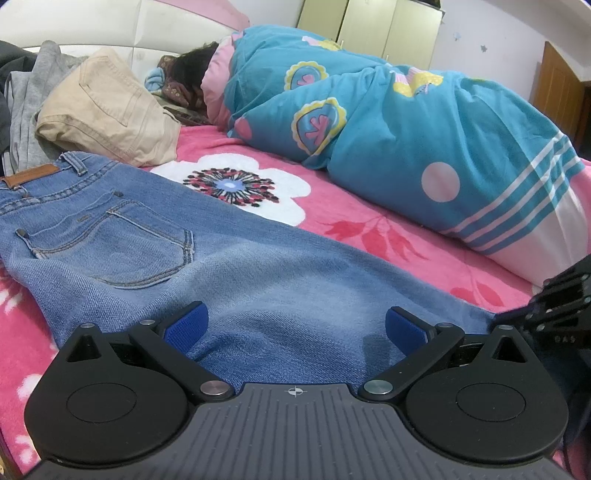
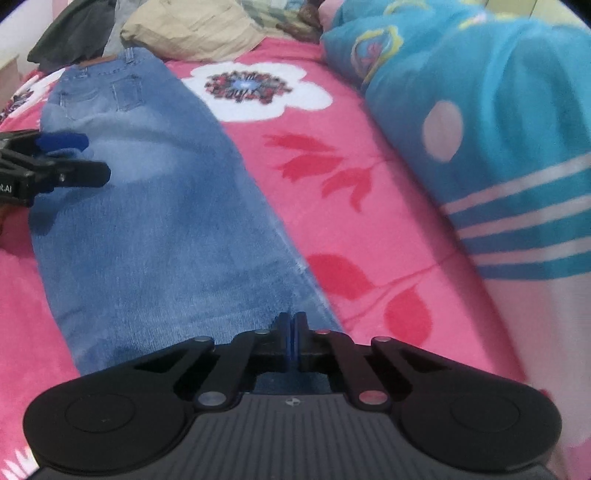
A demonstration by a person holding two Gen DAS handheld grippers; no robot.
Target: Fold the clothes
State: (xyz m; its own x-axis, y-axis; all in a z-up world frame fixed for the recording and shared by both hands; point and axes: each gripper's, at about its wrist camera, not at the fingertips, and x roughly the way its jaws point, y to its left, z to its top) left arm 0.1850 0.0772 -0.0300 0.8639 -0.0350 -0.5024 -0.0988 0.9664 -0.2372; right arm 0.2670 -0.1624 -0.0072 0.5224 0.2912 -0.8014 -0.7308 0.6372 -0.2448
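Blue jeans (image 1: pixel 229 266) lie flat on the pink flowered blanket (image 1: pixel 388 236), back pocket up, waistband at the far left. My left gripper (image 1: pixel 297 314) hovers low over the upper leg, its blue pads spread wide with only denim below them. My right gripper (image 2: pixel 293 319) is shut, its pads pressed together over the right edge of the jeans (image 2: pixel 155 221) lower down the leg. No cloth shows between its pads. In the right wrist view the left gripper (image 2: pixel 85 157) reaches in from the left over the jeans.
A person lies under a teal patterned quilt (image 1: pixel 406 122) along the far side of the bed. Folded beige trousers (image 1: pixel 110 110) and grey clothes (image 1: pixel 26 99) are piled past the waistband. A white headboard (image 1: pixel 110 22) and a wardrobe (image 1: pixel 369 26) stand behind.
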